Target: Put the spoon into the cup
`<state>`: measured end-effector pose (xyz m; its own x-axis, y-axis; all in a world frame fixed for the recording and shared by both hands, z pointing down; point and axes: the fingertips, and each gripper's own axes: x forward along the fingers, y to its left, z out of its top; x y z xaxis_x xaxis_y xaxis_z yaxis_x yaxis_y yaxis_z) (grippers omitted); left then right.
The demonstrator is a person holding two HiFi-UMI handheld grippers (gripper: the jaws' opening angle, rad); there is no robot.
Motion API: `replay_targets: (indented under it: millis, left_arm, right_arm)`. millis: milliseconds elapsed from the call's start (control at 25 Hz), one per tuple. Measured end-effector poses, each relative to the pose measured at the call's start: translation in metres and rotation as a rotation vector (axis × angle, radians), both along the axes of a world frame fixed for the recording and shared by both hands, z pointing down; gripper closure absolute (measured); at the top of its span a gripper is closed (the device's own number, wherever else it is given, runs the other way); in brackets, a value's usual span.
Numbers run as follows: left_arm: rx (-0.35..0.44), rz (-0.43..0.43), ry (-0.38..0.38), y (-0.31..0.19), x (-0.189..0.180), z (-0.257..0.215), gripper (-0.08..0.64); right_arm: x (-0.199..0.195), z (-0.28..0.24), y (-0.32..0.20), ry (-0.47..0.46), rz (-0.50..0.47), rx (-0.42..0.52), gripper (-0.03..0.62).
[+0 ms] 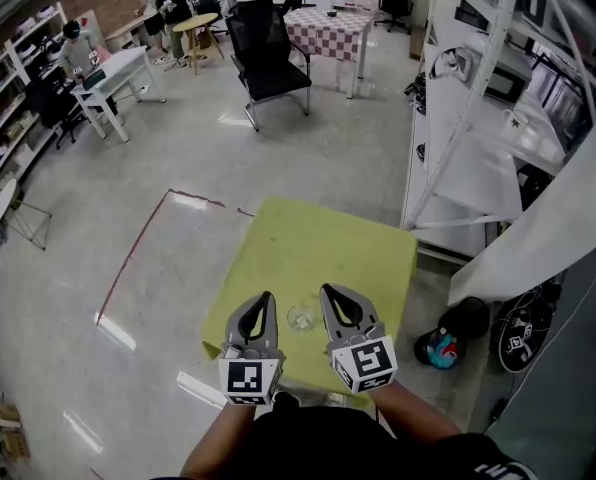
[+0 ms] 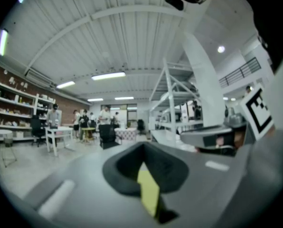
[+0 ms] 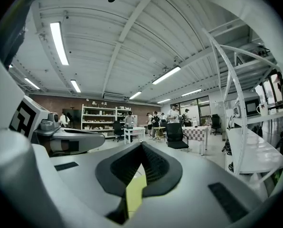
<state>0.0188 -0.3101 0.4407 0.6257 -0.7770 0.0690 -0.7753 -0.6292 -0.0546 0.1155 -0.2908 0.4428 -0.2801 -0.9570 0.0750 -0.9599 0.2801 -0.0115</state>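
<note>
The clear cup [image 1: 301,317] stands on the yellow worktop [image 1: 338,243], near its 6 o'clock edge. The left hand-held gripper [image 1: 266,298] is at the cup's 9 o'clock. The right hand-held gripper [image 1: 330,293] is at its 3 o'clock. Both have jaws pressed together, holding nothing. I cannot make out the spoon.

My left gripper [image 1: 267,300] and right gripper [image 1: 327,292] look alike: each is a pair of pale grey, tapering shells lined on the inside with black ribbed pads [image 3: 155,167], with small dark slots set into the grey casing. Behind the jaws, the left cube [image 1: 250,379] and right cube [image 1: 365,362] are white, printed with bold black square markers. I wear a black top [image 1: 328,443] that leaves my forearms uncovered.
</note>
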Motion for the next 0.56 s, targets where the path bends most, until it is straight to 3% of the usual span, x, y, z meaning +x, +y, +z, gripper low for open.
replay_targets:
  millis: [560]
  left_arm:
    - [-0.009, -0.009, -0.001, 0.0034, -0.0089, 0.0017, 0.554]
  right_arm:
    - [0.0005, 0.0012, 0.0037, 0.007, 0.019, -0.002, 0.588]
